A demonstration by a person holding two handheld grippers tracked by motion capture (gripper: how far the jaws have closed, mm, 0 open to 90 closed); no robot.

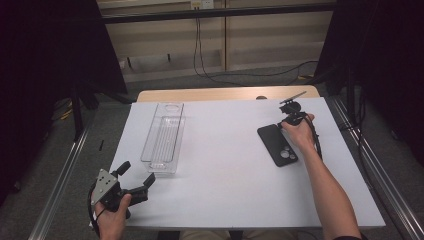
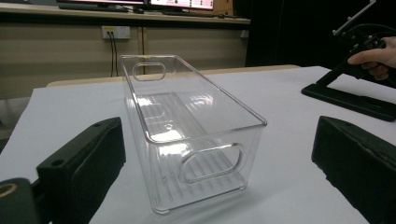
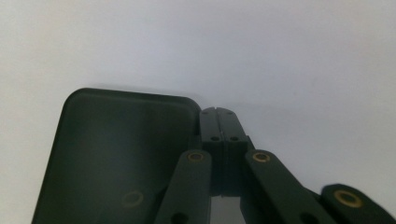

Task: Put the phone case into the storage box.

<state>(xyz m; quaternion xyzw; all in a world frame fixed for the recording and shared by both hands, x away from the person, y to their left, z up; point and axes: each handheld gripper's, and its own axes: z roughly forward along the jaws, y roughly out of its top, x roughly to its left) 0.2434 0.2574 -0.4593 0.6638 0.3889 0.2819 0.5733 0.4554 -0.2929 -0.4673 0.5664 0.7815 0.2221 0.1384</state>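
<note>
A clear plastic bin [image 1: 151, 135] stands lengthwise on the left half of the white table [image 1: 225, 170], with nothing inside it. My left gripper [image 1: 137, 172] is held near the front left corner, open and pointing at the bin's near end [image 2: 210, 163]; its two black fingers [image 2: 84, 158] stand wide apart on either side. A black phone [image 1: 275, 144] lies flat on the right side. My right gripper [image 1: 281, 125] points down at the phone's far end. Up close, its jaws [image 3: 217, 112] are pressed together right beside the corner of the phone [image 3: 121, 154], with nothing between them.
A wooden strip [image 1: 225, 93] runs along the table's far edge. Metal rails [image 1: 65, 170] flank both sides, and cables trail across the floor behind. In the left gripper view, the right hand and its gripper [image 2: 327, 83] stand over the phone [image 2: 350, 100].
</note>
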